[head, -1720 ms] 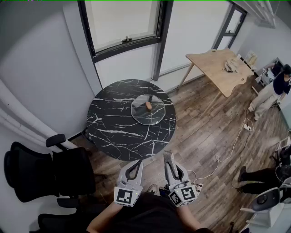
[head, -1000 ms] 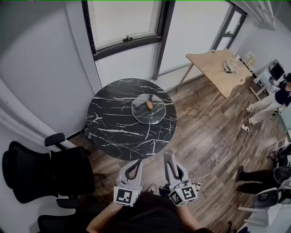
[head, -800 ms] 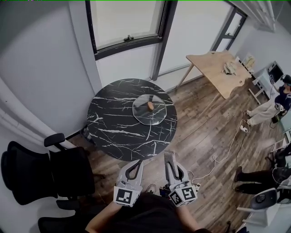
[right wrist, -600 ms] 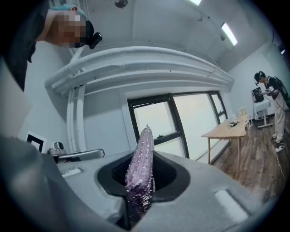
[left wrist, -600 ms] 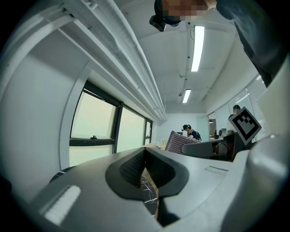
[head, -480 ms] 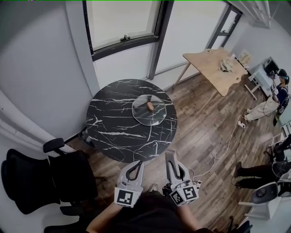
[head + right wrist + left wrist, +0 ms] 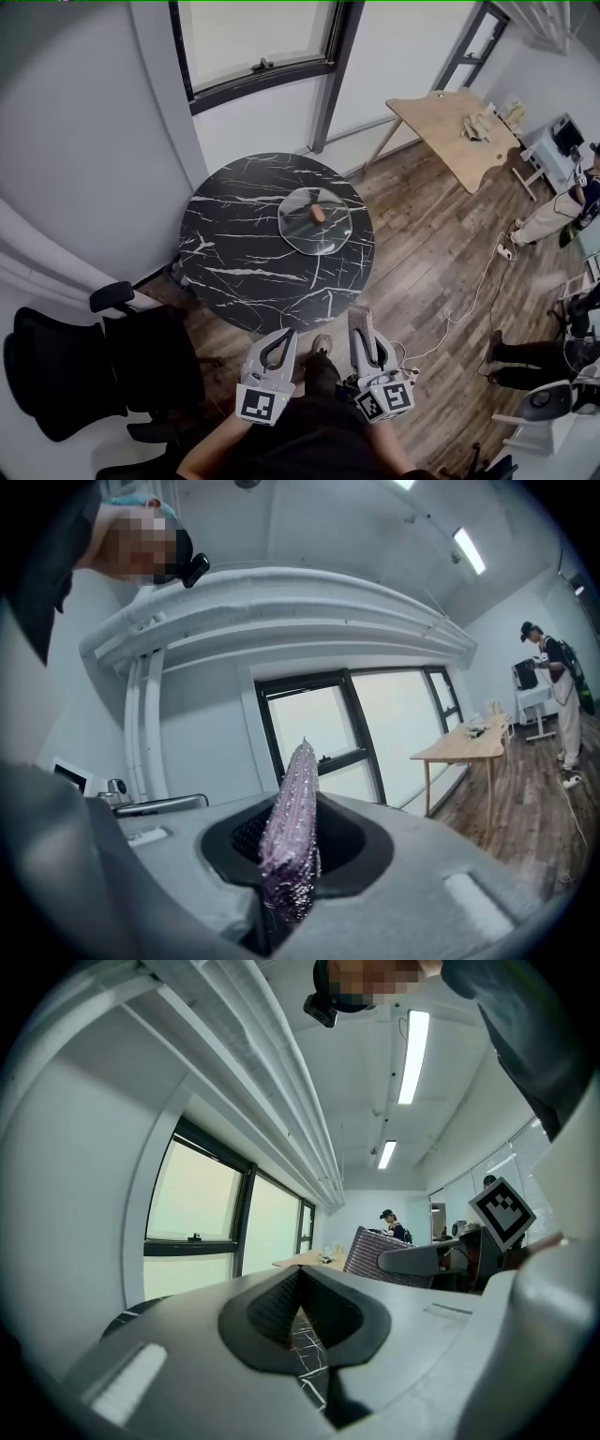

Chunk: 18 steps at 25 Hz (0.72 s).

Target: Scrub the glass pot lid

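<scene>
two tongs: the left tongs (image 7: 280,335) pressed together empty, the right tongs (image 7: 360,313) pinching a purple scrubber (image 7: 291,827), both well apart from the glass pot lid (image 7: 307,228) lying on the round black bench (image 7: 239,258).

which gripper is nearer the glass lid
Right, slightly. The right gripper, shut on a purple scrubber, reaches further toward the glass pot lid; the left gripper sits further back. Both are short of the table.

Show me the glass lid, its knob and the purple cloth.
glass pot lid (image 7: 330,236): head view, bare glass near the rim.
knob (image 7: 318,214): head view, its brown top.
purple scrubbing cloth (image 7: 291,822): right gripper view, its middle.
</scene>
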### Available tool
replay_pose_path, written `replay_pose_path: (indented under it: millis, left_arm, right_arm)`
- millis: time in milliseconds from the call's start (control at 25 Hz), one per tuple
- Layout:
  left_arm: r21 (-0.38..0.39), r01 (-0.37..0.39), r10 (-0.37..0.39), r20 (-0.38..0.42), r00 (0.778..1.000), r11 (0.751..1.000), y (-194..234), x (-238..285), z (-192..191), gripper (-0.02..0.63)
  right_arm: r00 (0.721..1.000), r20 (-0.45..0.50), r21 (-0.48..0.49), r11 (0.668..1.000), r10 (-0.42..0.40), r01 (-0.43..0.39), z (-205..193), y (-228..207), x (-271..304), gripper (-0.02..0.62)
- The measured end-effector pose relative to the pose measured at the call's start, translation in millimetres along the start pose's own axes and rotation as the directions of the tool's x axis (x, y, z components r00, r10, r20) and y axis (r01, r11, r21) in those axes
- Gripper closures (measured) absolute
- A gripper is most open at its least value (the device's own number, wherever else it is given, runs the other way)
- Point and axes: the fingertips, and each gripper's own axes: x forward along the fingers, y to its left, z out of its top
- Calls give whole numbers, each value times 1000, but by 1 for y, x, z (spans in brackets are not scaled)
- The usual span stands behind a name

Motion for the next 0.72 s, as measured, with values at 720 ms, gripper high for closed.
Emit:
replay_pose_path:
  millis: [720]
  left_arm:
    - [43, -138, 140, -43, 989, 989, -10, 147, -8, 603]
  right_arm:
    - [971, -66, 38, 973, 229, -227, 22, -127, 120, 520]
